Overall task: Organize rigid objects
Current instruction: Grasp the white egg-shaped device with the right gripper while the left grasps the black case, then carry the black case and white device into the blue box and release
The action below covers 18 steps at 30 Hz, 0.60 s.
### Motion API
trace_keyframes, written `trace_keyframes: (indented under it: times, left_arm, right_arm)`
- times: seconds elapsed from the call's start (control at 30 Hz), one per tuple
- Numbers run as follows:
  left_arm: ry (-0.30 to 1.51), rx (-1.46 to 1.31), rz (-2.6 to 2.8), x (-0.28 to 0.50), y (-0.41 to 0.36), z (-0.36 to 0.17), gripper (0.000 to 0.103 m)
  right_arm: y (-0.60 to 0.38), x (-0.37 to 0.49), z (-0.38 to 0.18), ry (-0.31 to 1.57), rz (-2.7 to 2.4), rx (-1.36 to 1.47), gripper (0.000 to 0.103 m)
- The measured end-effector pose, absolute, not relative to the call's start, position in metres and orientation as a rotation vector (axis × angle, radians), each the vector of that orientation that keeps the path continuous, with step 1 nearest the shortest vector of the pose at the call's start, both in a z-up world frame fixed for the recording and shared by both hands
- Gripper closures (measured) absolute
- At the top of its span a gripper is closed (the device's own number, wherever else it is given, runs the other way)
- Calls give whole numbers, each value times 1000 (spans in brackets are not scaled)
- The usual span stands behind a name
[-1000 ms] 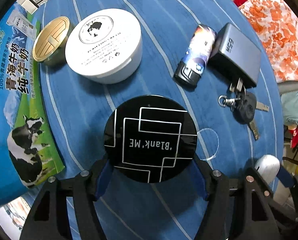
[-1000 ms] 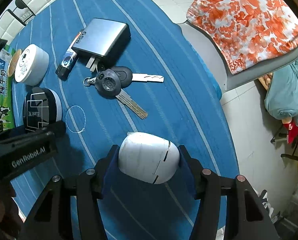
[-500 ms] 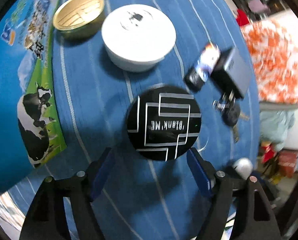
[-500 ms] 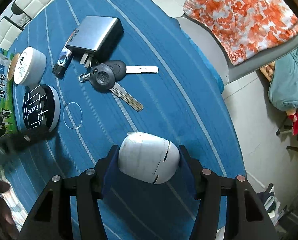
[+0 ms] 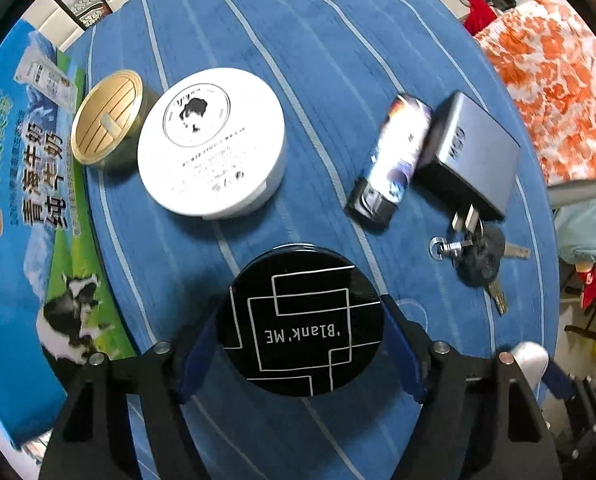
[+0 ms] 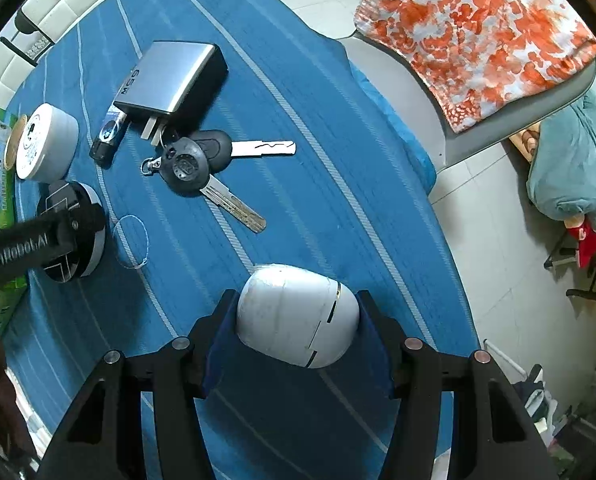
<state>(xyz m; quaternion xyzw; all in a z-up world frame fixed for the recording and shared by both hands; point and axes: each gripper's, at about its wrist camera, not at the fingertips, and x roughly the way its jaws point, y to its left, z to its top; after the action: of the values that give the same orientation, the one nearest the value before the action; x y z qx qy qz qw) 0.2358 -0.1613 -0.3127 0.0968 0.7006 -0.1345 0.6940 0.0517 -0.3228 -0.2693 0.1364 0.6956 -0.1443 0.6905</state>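
1. Left wrist view, far left: milk carton, blue and green with a cow print, lying flat on the blue striped tablecloth; its lower end is cut off by the frame edge and the print is blurred.
2. Gold-lidded tin, round, just beside the carton and touching the white round jar; the small lettering on the jar's lid is too soft to read.
3. Black round compact, glossy lid with white line pattern and "Blank'ME" lettering, resting on the cloth near the table's front. The left gripper has its blue pads pressed against both sides, clamped on it; the compact's lower wall is hidden.
4. Lighter, printed casing with black cap, lying against the silver charger; both motion-blurred.
5. Keys, black heads on a ring, touching the charger's prongs; blades partly hidden.
6. Right wrist view, left edge: the left gripper's black body covers part of the compact. A thin thread loop lies just beside it.
7. White egg-shaped case, smooth shell with a dark seam and gold trim, near the table's right edge. The right gripper grips it between both pads; its underside is hidden.
8. Orange-flowered cushion, beyond the table, partly cut off.
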Motion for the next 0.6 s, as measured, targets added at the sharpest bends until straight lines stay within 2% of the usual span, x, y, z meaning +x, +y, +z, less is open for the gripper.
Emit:
trace_keyframes:
  times: [0.23,0.43,0.6]
  left_arm:
    - [1517,169,-362,212,-142,-277,30]
    - [1379,23,-410,208,-99,-192,30]
    - [1242,-47,-338,216,-29,-125,30]
  right_arm:
    - [-307,50,-239,1508,-271,290,42]
    - [-286,57,-179,1423,-174,300,43]
    - [-239,78,-121,1336,-37,283,43]
